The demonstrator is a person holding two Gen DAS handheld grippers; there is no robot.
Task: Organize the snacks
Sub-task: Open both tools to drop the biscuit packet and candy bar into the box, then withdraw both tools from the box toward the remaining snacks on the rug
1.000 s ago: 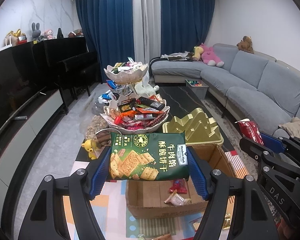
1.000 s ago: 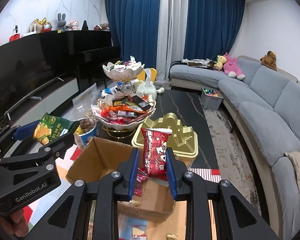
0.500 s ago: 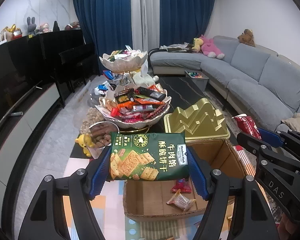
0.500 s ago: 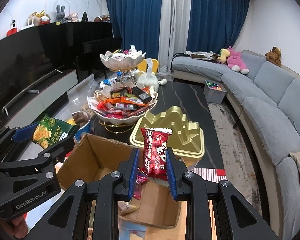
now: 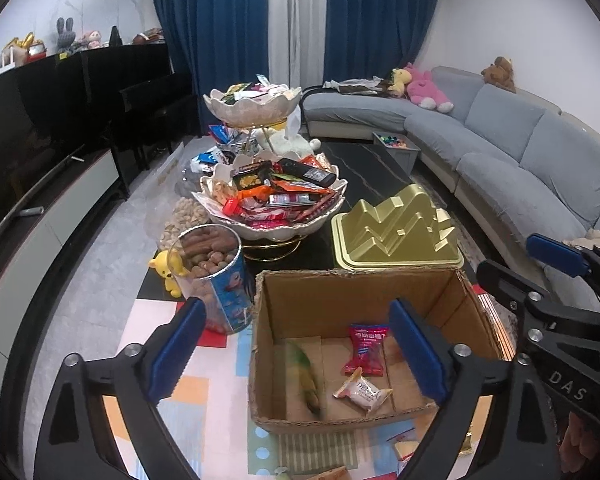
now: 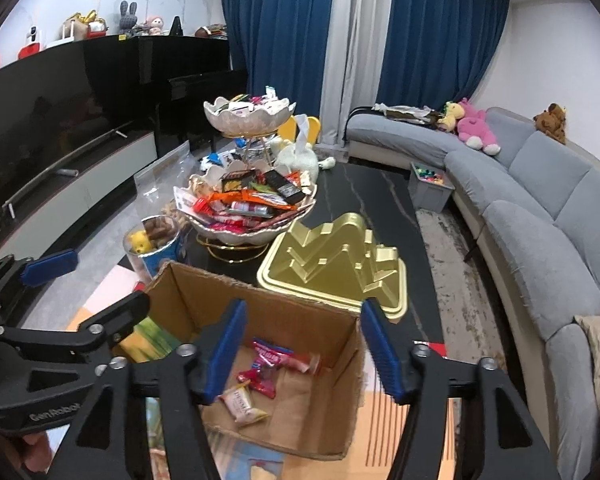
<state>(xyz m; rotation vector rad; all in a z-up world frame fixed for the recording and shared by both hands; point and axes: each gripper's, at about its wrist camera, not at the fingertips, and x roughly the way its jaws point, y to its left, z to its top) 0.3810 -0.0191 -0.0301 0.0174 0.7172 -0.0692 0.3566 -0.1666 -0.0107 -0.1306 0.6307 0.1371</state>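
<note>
An open cardboard box (image 5: 360,292) stands on the patterned mat, also in the right wrist view (image 6: 260,300). My left gripper (image 5: 296,354) is open and empty above it. The green cracker bag (image 5: 306,376) is blurred inside the box at its left side, and shows in the right wrist view (image 6: 152,338). My right gripper (image 6: 304,354) is open and empty over the box. The red snack packet (image 6: 278,358) lies in the box beside a small white packet (image 6: 242,402). In the left wrist view a red packet (image 5: 366,350) and a white packet (image 5: 362,392) lie on the box floor.
A tiered snack bowl stand (image 5: 272,204) stands behind the box. A gold mountain-shaped box (image 5: 396,232) sits at the right. A clear tub of snacks (image 5: 214,272) stands left of the box. A grey sofa (image 5: 520,152) runs along the right.
Both grippers opened over the box. The green cracker bag left the left gripper and the red packet left the right gripper; both are now inside the box.
</note>
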